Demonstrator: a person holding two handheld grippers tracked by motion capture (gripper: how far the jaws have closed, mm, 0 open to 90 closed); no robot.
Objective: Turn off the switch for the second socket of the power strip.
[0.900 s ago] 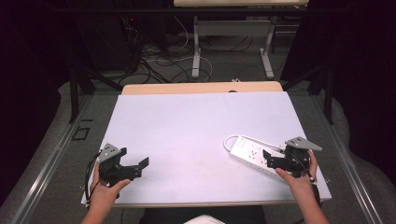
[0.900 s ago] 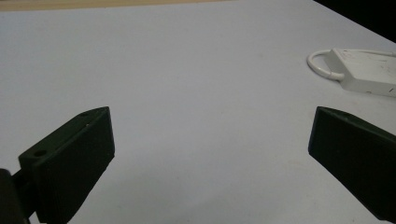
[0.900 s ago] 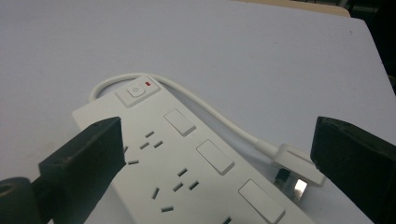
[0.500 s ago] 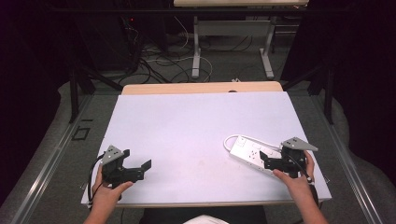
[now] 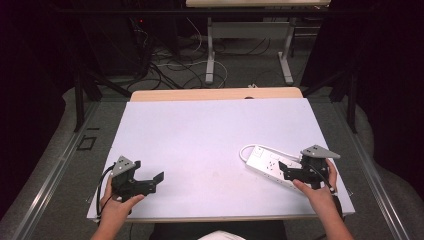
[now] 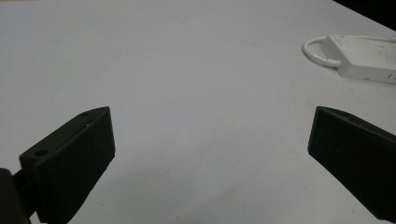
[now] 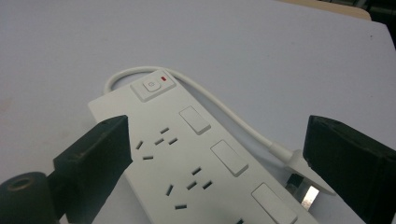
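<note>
A: Where is the power strip [image 5: 267, 165] found, and which hand-held gripper is nearer to it?

B: It is seen lying flat on the white tabletop [image 5: 210, 135] at the lower right of the high view. The right hand-held gripper [image 5: 292, 172] is placed right at its near end, while the left hand-held gripper [image 5: 152, 181] is kept well apart, at the lower left.

A: How is its long axis laid?

B: It is run from upper left to lower right in the high view. In the right gripper view the switch [image 7: 152, 85] end is pointed away, and the strip's width is straddled by the jaws.

A: And the jaws?

B: Both pairs are held wide, with nothing gripped. The plug [image 7: 306, 184] and cord [image 7: 224, 109] are seen beside the right-hand jaw, so it is judged that a closing move could catch them.
</note>
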